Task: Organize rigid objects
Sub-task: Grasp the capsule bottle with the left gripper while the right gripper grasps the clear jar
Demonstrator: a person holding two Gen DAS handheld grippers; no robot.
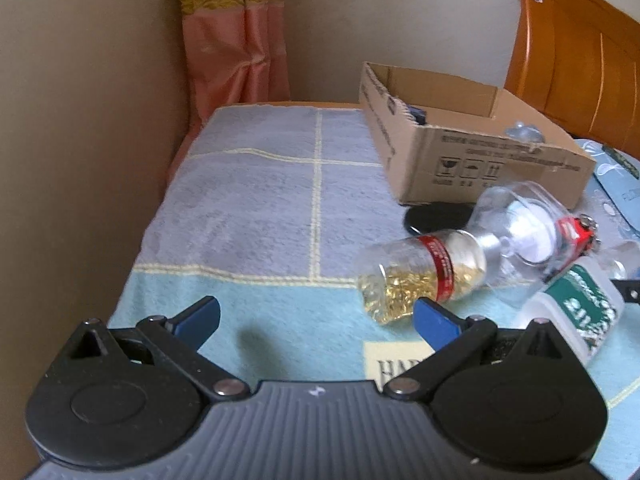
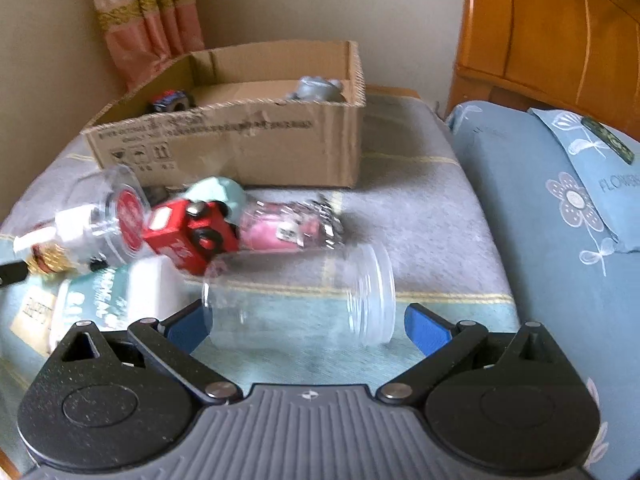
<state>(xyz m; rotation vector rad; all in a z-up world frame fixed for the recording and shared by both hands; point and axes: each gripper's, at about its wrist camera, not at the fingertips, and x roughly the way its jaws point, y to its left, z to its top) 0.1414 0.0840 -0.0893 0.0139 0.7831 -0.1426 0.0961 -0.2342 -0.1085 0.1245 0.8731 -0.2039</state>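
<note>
Where legible, the blue pillowcase reads "FLOWER".

Home bedroom: orange wooden headboard, blue floral pillow, pink curtain with gold band in corner, beige walls, checked towel-like blanket over bedside surface, cardboard box holding toys.

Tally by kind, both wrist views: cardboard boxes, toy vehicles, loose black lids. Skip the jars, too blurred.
Cardboard box: 1
Toy vehicles: 2 (red truck outside the box, dark car inside it)
Loose black lid: 1
Total: 4
</note>
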